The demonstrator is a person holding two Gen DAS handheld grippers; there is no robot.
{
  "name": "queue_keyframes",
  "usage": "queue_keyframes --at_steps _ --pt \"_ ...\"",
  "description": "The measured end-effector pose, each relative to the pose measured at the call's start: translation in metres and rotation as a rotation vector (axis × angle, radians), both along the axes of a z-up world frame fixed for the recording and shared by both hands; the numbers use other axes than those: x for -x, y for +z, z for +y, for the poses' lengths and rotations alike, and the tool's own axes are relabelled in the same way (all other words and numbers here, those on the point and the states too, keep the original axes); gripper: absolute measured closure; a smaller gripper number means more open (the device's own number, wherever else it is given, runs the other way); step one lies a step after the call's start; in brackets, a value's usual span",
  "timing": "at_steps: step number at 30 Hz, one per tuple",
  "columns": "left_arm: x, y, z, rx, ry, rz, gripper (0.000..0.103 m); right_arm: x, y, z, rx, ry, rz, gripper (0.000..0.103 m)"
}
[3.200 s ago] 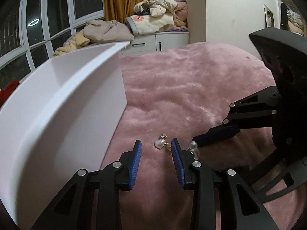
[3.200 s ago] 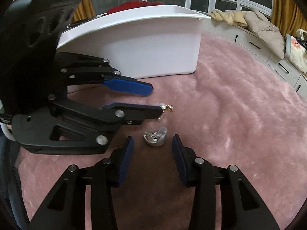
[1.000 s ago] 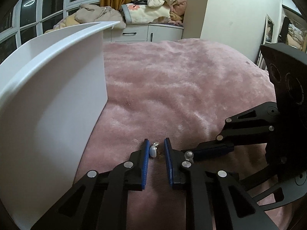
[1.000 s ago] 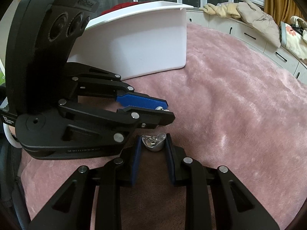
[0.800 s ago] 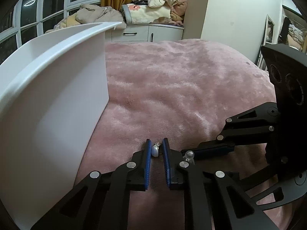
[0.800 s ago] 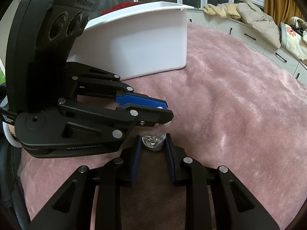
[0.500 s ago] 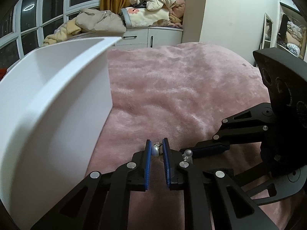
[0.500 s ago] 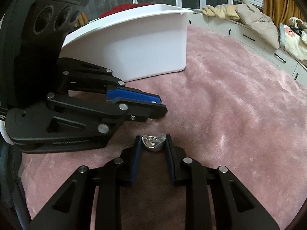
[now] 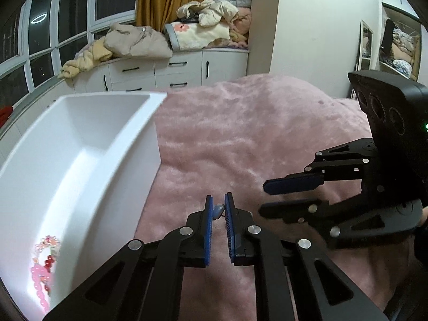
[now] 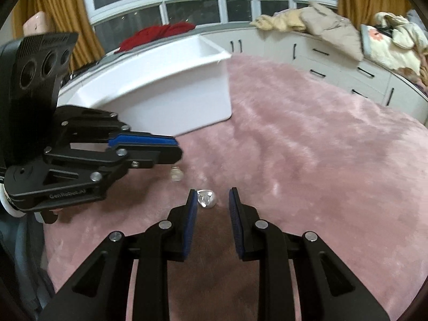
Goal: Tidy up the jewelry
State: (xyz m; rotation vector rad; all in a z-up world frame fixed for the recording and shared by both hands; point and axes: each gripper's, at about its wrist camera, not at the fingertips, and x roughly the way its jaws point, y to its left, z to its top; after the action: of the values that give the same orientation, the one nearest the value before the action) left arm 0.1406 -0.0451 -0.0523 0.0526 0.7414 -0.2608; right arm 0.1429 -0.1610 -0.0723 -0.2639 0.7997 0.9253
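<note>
**Both grippers over the blanket, each with a jewelry piece at its tips**

1. Left gripper [image 9: 218, 198]: clenched on the pendant [image 9: 217, 210]. The pale, pearl-like pendant sits between the two blue pads near their tips, with both pads against it. In the right wrist view the pendant hangs just below the left gripper's tips, clear of the blanket [image 9: 240, 133].

2. Right gripper [image 10: 212, 193]: the jaws stand slightly apart. The silver piece [image 10: 206, 198] lies between the tips and touches the pad on the picture's left. A strip of blanket shows between it and the other pad. The frame is blurred here, so whether the piece is grasped cannot be told.

3. Relative position: the two grippers are near each other and do not touch. The left gripper is between the right gripper and the bin [image 9: 120, 182].

4. Bin: white, open at the top, standing on the pink blanket just beside the left gripper. Pink and red beads [image 9: 42, 267] lie on its floor at the near end.

5. Background: white cabinets [image 9: 160, 72] stand beyond the blanket, with clothes [image 9: 133, 42] heaped on top. Dark windows [image 10: 192, 8] run behind them.
</note>
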Motion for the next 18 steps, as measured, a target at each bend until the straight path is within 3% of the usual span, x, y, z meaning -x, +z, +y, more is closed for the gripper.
queue_keyframes --at_steps 5,9,12,14,18 --pt "0.019 0.026 0.006 0.011 0.002 -0.047 0.089 0.01 0.032 -0.01 -0.056 -0.031 -0.025 0.078" --pt "0.029 0.043 0.018 0.041 0.033 -0.068 0.089 0.016 0.055 -0.004 -0.041 -0.027 -0.077 0.078" --pt "0.03 0.044 0.021 0.034 0.039 -0.055 0.088 0.02 0.055 0.003 -0.001 -0.011 -0.092 0.079" --pt "0.034 0.042 0.02 0.028 0.042 -0.069 0.089 0.022 0.052 0.007 0.009 -0.002 -0.116 0.086" --pt "0.039 0.039 0.023 0.037 0.047 -0.064 0.089 0.017 0.042 0.006 0.01 -0.008 -0.068 0.086"
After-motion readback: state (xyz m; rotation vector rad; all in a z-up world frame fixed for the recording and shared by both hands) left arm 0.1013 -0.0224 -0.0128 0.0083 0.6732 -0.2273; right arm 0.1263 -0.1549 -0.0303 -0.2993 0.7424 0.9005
